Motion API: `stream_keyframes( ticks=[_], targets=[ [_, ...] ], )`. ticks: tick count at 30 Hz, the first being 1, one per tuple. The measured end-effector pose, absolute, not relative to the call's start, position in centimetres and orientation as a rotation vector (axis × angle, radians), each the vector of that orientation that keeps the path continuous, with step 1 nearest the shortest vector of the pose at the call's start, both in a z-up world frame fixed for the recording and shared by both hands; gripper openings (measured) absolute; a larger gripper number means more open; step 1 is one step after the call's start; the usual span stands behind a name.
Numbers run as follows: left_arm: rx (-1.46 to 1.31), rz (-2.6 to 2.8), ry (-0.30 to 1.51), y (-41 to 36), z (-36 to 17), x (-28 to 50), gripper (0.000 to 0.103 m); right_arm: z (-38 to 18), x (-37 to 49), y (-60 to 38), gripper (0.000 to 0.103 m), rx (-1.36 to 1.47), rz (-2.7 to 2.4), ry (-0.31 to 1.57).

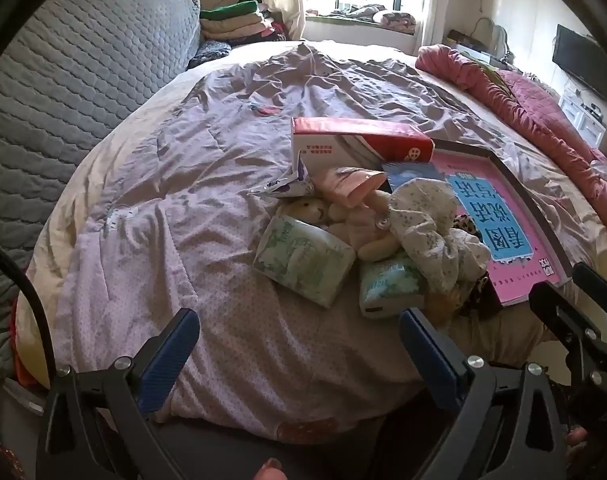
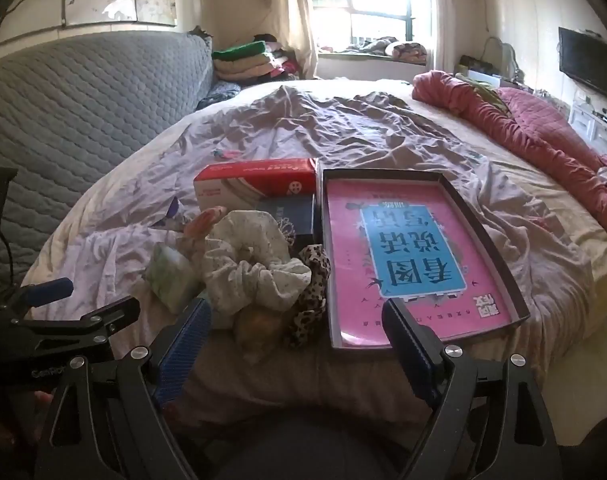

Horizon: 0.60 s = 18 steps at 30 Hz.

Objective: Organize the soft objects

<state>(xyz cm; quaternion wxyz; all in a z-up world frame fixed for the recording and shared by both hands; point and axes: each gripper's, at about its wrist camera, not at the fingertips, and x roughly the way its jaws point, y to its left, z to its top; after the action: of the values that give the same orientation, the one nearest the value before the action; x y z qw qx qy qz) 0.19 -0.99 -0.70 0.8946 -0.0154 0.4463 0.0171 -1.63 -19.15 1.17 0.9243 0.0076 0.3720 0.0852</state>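
Observation:
A heap of soft things lies on the bed near its front edge: two green tissue packs [image 1: 303,264] [image 1: 391,286], a small cream plush bear [image 1: 343,220], a floral white cloth [image 1: 431,224] [image 2: 255,268] and a leopard-print scrunchie [image 2: 313,292]. One tissue pack [image 2: 169,276] shows in the right wrist view. My left gripper [image 1: 299,336] hangs open just in front of the packs, touching nothing. My right gripper [image 2: 297,330] is open too, low in front of the cloth and scrunchie, nothing between its fingers.
A dark shallow box [image 2: 511,280] holding a pink and blue book [image 2: 407,256] [image 1: 499,216] lies right of the heap. A red and white carton [image 1: 359,144] [image 2: 259,184] stands behind it. A pink quilt [image 1: 535,120] lies far right; a grey padded headboard [image 1: 75,80] is left.

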Motion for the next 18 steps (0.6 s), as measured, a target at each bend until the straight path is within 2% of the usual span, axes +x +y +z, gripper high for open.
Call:
stream_keyframes(
  ticks=[18],
  targets=[
    [-0.017, 0.025, 0.932, -1.51, -0.66, 0.04, 0.101, 1.06, -1.61, -19.22, 0.088, 0.003, 0.154, 0.769]
  ],
)
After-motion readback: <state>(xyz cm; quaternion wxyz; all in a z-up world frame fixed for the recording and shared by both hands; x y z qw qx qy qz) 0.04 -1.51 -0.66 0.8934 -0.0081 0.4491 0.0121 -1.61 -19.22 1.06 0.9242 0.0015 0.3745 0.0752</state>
